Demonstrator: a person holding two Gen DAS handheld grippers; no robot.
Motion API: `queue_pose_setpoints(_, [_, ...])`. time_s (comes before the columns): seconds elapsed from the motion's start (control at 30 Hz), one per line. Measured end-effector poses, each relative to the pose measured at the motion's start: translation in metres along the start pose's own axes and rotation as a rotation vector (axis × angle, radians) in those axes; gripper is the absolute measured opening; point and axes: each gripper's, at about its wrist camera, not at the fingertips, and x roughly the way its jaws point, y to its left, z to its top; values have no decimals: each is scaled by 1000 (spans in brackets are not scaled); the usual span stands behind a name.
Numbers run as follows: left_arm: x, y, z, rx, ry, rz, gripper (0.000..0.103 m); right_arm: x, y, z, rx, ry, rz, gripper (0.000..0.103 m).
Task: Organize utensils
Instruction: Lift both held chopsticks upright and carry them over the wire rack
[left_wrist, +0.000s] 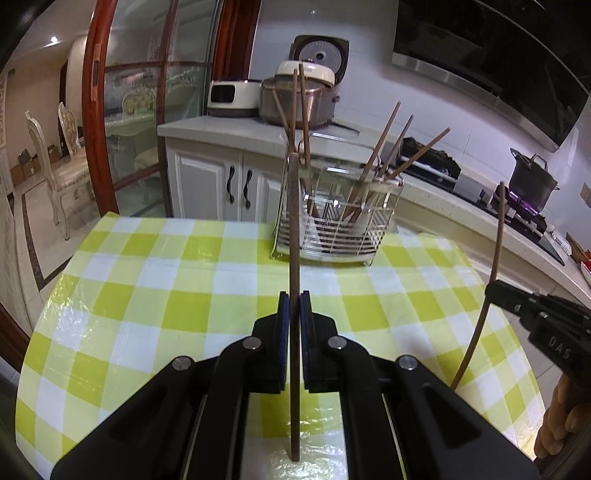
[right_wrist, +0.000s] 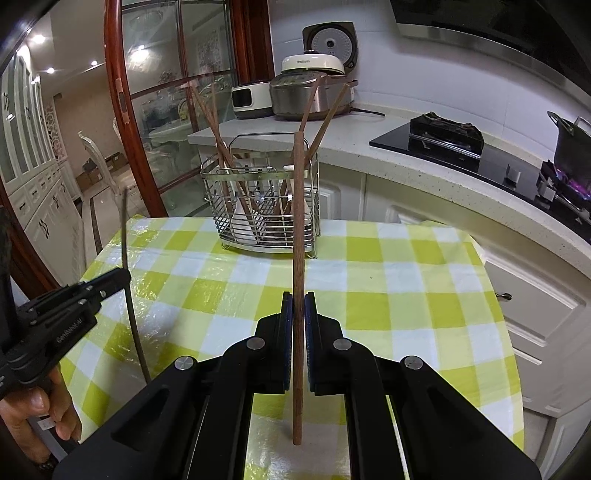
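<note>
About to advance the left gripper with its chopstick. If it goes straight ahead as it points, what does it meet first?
Likely the wire utensil rack on the checkered tablecloth, with only bare cloth in between. The left gripper, shut on its chopstick, points near the rack's left edge, so it might only graze it; depth is unclear.

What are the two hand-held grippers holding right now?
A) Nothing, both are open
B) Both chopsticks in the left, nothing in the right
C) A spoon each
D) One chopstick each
D: the left hand-held gripper is shut on a brown chopstick, and the right hand-held gripper is shut on another chopstick, both held upright in front of the wire utensil basket on the checked tablecloth.
</note>
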Motion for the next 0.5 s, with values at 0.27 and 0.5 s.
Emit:
queue_pose_setpoints(0.27, [-4, -5, 5, 9, -13, 0, 6, 0, -1, 0, 3, -11, -4, 7])
queue_pose_setpoints(0.5, [-7, -7, 9, 16, -36, -11, 6, -3, -4, 3, 8, -25, -2, 7])
